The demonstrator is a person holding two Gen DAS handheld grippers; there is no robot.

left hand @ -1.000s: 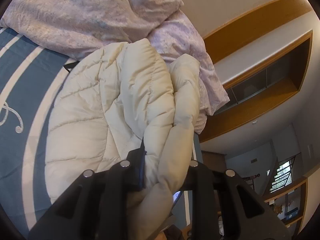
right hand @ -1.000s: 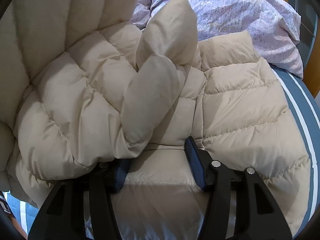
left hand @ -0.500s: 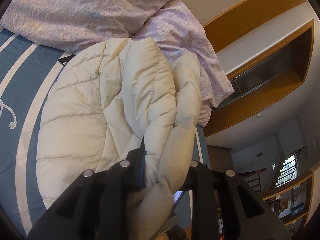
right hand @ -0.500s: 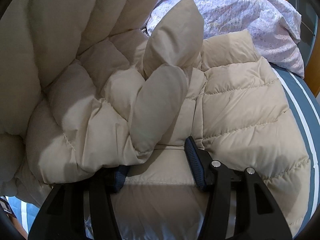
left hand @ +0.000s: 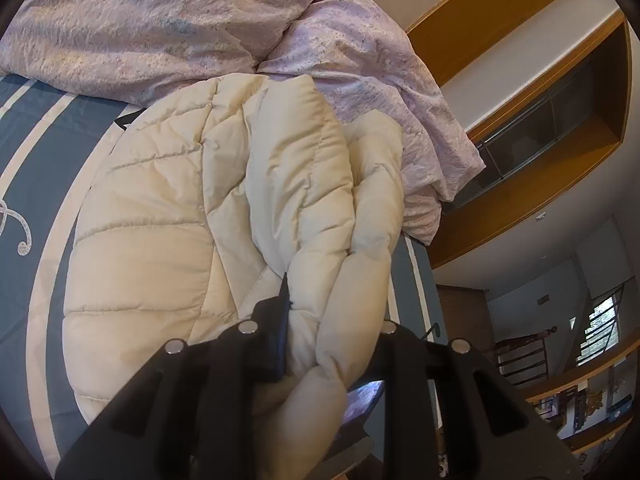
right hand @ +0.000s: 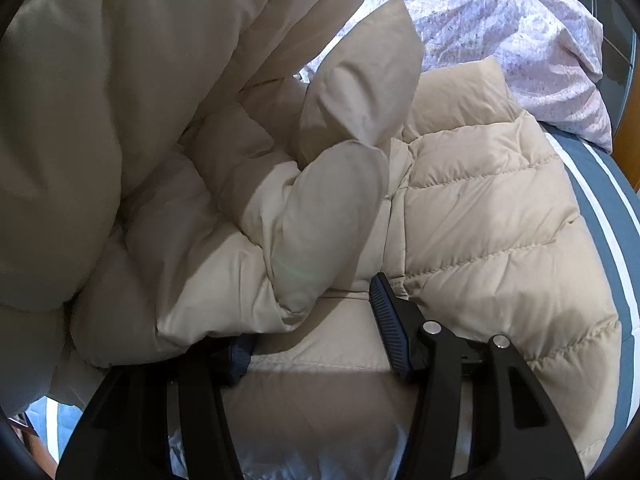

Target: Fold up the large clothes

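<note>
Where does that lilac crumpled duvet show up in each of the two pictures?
Left wrist view: lilac crumpled duvet fills the top, behind the cream quilted puffer jacket.
Right wrist view: top right corner, behind the jacket.
Shared landmark: blue white-striped bedspread.

Two hand-held two-finger grippers, each seen from its own wrist camera.

The left gripper point(left hand: 320, 332) has matte black, angular finger arms with triangular cut-outs; four round silver screw heads sit along their near edges, and a thin dark blue pad edges the left finger. The right gripper point(right hand: 316, 324) shares the black frame; its right finger carries a dark blue ribbed pad point(right hand: 386, 320) with two silver screw heads behind it, and a blue pad shows on the left finger.
</note>
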